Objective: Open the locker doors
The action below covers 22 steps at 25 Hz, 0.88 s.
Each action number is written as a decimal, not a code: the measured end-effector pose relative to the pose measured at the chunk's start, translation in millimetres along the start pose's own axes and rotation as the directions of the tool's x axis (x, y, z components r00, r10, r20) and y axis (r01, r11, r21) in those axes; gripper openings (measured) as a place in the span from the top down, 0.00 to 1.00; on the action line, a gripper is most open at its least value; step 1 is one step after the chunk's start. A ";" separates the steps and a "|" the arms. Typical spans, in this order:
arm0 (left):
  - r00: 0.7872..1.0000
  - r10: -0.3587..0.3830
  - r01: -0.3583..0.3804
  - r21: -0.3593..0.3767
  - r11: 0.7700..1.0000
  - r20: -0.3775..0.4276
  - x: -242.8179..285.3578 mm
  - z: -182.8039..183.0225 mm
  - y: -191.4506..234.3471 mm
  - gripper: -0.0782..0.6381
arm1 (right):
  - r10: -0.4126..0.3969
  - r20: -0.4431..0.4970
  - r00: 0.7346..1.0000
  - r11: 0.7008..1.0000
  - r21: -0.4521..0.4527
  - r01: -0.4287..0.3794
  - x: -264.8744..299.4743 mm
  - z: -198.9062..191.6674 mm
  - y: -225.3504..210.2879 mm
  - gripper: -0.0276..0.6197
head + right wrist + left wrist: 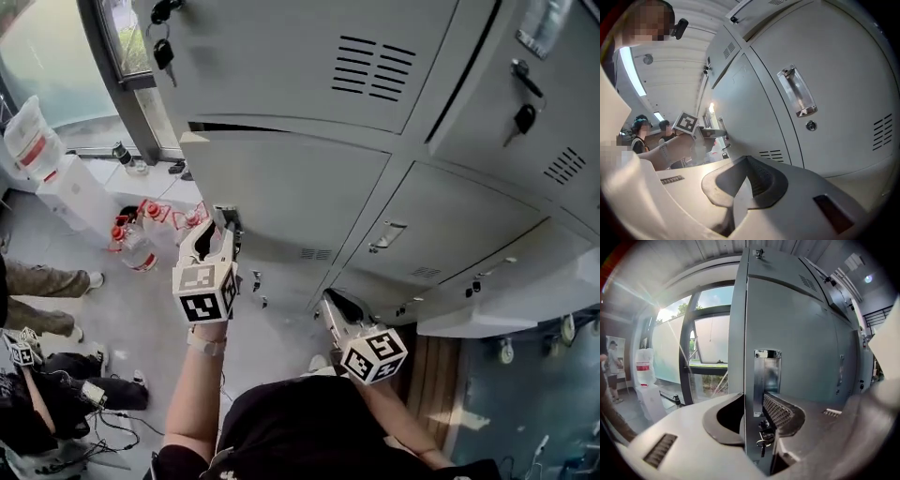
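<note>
Grey locker doors (281, 187) fill the head view. My left gripper (225, 227) is at the left edge of the middle-row door, by its chrome handle plate (767, 376). In the left gripper view that door's edge (746, 333) runs between the jaws, one jaw behind it and the ridged pad (780, 411) against its front, so my left gripper (752, 414) is closed on the door's edge. A key (761, 441) hangs in the lock just below. My right gripper (331, 303) is lower and to the right, shut and empty (746, 166), facing a door with a chrome handle (797, 91) and lock (812, 125).
Keys hang in upper locker locks (163, 52) (524, 117). A window frame (112, 75) stands left of the lockers. On the floor are a white container (37, 141) and red-capped bottles (141, 234). People sit or crouch at the left (42, 281). A white ledge (487, 319) juts out low right.
</note>
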State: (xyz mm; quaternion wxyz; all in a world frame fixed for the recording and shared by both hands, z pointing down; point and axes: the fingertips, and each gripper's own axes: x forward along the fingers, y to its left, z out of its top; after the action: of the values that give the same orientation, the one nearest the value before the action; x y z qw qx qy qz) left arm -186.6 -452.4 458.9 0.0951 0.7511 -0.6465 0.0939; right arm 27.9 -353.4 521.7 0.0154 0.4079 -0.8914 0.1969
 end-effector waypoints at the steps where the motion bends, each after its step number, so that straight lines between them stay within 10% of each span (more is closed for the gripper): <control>1: 1.000 -0.016 0.016 -0.006 1.000 0.001 -3.0 -1.1 -0.3 0.70 | -0.006 0.003 1.000 1.000 0.003 0.006 -1.3 -1.7 4.6 0.91; 22: 0.937 -0.349 0.348 -0.040 0.937 -0.004 -93.7 -25.9 -26.1 0.77 | -0.184 0.036 0.982 0.981 0.074 0.181 -62.7 -64.2 95.2 0.91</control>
State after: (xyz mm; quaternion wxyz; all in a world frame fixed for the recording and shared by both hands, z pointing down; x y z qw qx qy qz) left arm -175.0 -352.4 458.6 0.1284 0.8512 -0.5045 0.0669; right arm -8.6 -228.7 536.9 -0.0001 0.4922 -0.8429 0.2172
